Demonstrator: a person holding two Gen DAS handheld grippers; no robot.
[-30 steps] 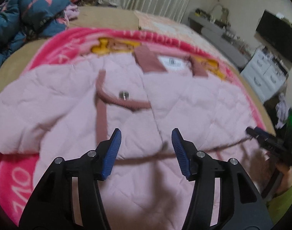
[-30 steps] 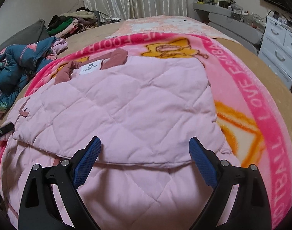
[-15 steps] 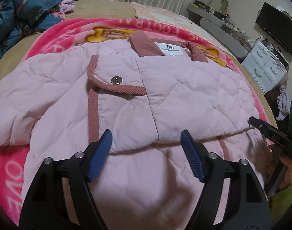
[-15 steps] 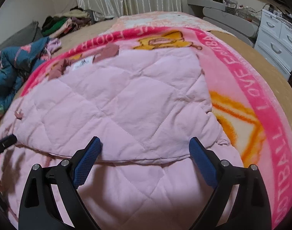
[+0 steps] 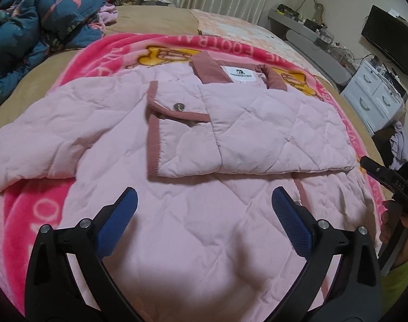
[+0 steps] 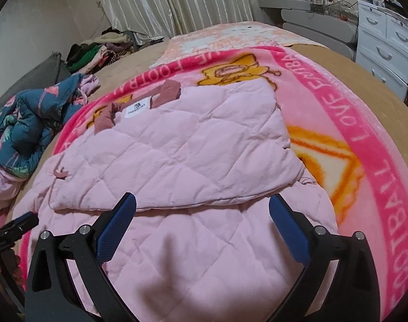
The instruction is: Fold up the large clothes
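A: We have the pink quilted jacket (image 5: pixel 204 214) lying flat on the pink blanket (image 5: pixel 29 209), collar (image 5: pixel 206 67) at the far end. Its right side is folded across the chest; the folded edge runs crosswise just ahead of both claws.

B: Agreed. Our left gripper (image 5: pixel 204 222) hangs over the lower half of the jacket, blue pads (image 5: pixel 115 222) wide apart, nothing between them. We cannot tell whether the tips touch the cloth.

A: Our right gripper (image 6: pixel 202 221) reads the same: jaws spread, empty, over the hem end, with the folded panel's edge just past the fingertips.

B: From the left view, one sleeve (image 5: pixel 29 145) is spread out to the left, off the body and onto the blanket. A metal snap (image 5: pixel 179 106) shows on the dark pink trim (image 5: pixel 153 145).

A: White label (image 6: pixel 137 109) sits inside the collar. Nothing lies on the jacket between us and the fold.

B: Around it: a crumpled blue floral quilt (image 6: pixel 29 123) to the left, beside the blanket's edge, and a heap of clothes (image 6: pixel 102 48) well beyond, near the curtains (image 6: pixel 163 2).

A: The blanket sits on a tan bed (image 5: pixel 155 18). White drawers (image 6: pixel 386 40) stand to the right, a grey shelf (image 6: pixel 311 8) with clutter past them, and a dark screen (image 5: pixel 390 37) on the wall.
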